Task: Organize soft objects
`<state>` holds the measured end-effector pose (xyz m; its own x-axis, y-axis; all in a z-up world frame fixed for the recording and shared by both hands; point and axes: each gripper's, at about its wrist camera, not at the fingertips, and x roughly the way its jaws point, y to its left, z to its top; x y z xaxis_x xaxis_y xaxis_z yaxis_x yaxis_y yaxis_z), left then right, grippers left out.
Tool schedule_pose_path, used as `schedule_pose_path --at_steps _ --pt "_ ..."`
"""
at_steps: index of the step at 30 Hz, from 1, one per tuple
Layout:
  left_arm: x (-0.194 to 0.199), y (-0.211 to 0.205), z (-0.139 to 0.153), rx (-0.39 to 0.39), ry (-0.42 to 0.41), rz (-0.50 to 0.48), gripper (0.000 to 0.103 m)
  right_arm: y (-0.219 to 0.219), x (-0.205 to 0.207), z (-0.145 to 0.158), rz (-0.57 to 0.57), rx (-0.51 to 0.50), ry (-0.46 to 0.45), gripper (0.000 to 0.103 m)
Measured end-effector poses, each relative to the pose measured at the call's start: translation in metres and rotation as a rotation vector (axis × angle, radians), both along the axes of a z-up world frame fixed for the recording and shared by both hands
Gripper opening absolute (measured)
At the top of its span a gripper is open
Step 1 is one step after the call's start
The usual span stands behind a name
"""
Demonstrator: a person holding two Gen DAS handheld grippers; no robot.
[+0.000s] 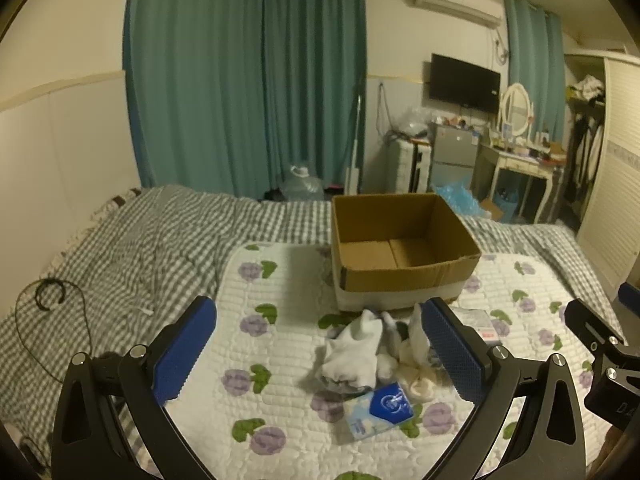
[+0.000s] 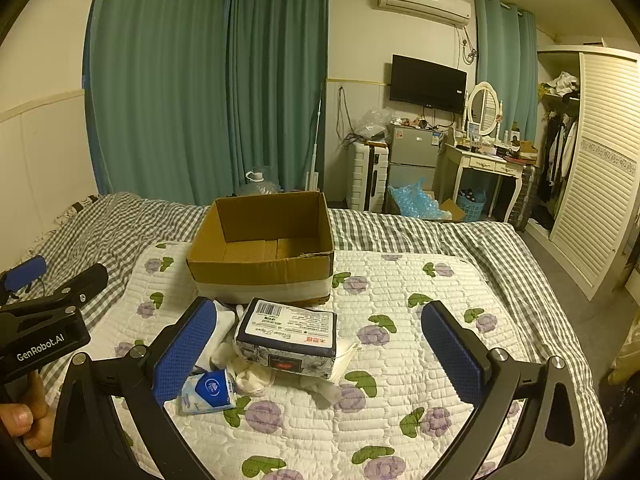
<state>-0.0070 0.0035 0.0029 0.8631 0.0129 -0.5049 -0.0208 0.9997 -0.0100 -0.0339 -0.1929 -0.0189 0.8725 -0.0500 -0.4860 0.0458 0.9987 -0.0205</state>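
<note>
Blue pads (image 1: 185, 350) of the left gripper (image 1: 320, 350) stand wide apart above the floral quilt (image 1: 280, 412), holding nothing. Between them lies a heap of white socks (image 1: 356, 354), touching a blue tissue pack (image 1: 378, 410). Just beyond sits an open cardboard box (image 1: 400, 248), nothing visible inside. The right gripper (image 2: 320, 350) is spread wide too, over a wrapped napkin pack (image 2: 288, 338) resting on the socks (image 2: 250, 376) beside the tissue pack (image 2: 208, 394), near the box (image 2: 260, 240).
</note>
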Motion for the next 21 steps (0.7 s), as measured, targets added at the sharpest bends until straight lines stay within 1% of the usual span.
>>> schedule_pose_path --at_steps 21 --pt "0.0013 0.0017 0.0014 -0.001 -0.001 0.01 0.103 0.0003 -0.0017 -0.0024 -0.003 -0.001 0.001 0.103"
